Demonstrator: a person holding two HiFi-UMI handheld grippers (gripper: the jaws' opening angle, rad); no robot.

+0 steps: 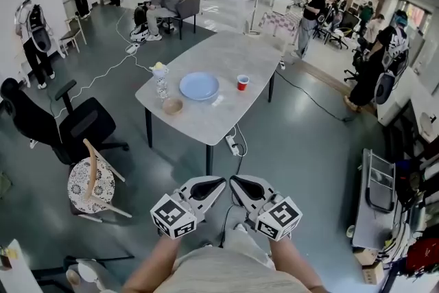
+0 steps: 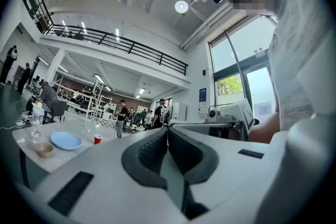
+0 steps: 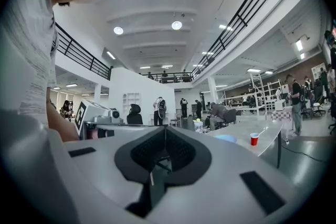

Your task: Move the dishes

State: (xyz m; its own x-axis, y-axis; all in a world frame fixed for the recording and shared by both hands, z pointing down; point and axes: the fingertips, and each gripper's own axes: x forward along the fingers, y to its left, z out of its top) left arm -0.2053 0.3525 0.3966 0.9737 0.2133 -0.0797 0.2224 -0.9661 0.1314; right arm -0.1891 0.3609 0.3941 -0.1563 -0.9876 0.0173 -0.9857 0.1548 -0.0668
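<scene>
At the middle of the table (image 1: 230, 116), well apart from the left gripper (image 1: 220, 182) and right gripper (image 1: 234, 182), both pressed together and empty, lies the blue plate (image 1: 199, 86), likely stiff, slick and breakable, best pinched at its rim.

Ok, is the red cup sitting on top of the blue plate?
No, in the head view the red cup stands on the table beside the blue plate, apart from it.

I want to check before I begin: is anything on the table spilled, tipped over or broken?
Nothing stands out. The blue plate lies flat; the red cup, small bowl and clear bottle stand upright on the table. No spill shows.
</scene>
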